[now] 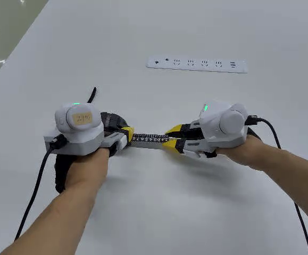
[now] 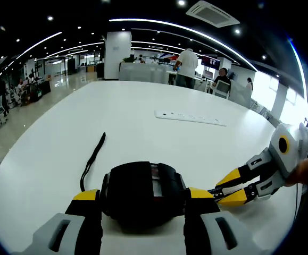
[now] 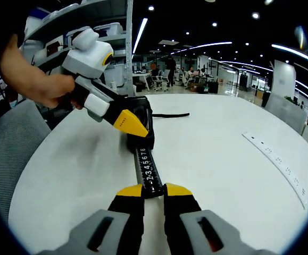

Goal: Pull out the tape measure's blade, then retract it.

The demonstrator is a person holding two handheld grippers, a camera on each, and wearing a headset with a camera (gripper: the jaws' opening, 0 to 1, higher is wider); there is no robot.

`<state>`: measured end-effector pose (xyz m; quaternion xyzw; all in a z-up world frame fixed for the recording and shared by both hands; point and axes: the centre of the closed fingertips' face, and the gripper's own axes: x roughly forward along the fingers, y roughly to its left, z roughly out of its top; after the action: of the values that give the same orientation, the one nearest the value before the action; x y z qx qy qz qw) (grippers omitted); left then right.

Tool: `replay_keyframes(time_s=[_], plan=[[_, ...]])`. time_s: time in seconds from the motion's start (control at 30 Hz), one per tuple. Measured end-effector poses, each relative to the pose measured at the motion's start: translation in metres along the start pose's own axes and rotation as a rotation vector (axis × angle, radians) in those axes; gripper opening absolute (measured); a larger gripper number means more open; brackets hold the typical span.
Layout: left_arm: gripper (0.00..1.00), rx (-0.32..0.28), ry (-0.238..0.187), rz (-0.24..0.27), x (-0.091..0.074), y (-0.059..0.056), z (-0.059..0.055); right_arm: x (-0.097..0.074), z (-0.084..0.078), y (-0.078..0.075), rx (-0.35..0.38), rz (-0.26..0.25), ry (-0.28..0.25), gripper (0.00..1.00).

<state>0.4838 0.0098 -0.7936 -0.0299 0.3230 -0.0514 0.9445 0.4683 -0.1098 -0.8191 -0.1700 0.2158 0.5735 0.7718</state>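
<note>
**Partly drawn: a short run of blade spans the two grippers**

Low on the white table [image 1: 196, 212], the tape measure [image 1: 114, 122] sits in front of the person, held between the two grippers in the head view. The left gripper [image 1: 123, 136] has its yellow-tipped jaws pressed against both sides of the black case, which fills the space between them in the left gripper view [image 2: 143, 199]. The case itself [image 2: 143, 188] rests on or just above the tabletop; which of the two cannot be told.

From the case a short length of blade [image 1: 149, 138] runs across toward the right gripper [image 1: 169, 139]. Its jaws are closed on the blade's free end, pinching it between the yellow tips. In the right gripper view the blade [image 3: 146, 164] shows printed numerals along its dark face and leads straight from the right gripper [image 3: 154, 191] up to the case, where the left gripper [image 3: 136, 127] comes in from the upper left.

A thin black strap [image 2: 92, 159] trails from the case across the table, away from the person. A white power strip [image 1: 196, 64] lies well apart from the tape measure, farther back on the table. The left hand [image 1: 87, 167] and the right hand [image 1: 247, 151] each grasp a gripper body from beneath, and dark cables hang from both units.
</note>
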Motion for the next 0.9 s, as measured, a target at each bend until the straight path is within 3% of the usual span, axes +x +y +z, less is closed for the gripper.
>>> replay_keyframes(time_s=[0.9], plan=[[0.59, -0.006, 0.004, -0.003, 0.000, 0.000, 0.000, 0.039, 0.023, 0.010, -0.008, 0.014, -0.008, 0.12]])
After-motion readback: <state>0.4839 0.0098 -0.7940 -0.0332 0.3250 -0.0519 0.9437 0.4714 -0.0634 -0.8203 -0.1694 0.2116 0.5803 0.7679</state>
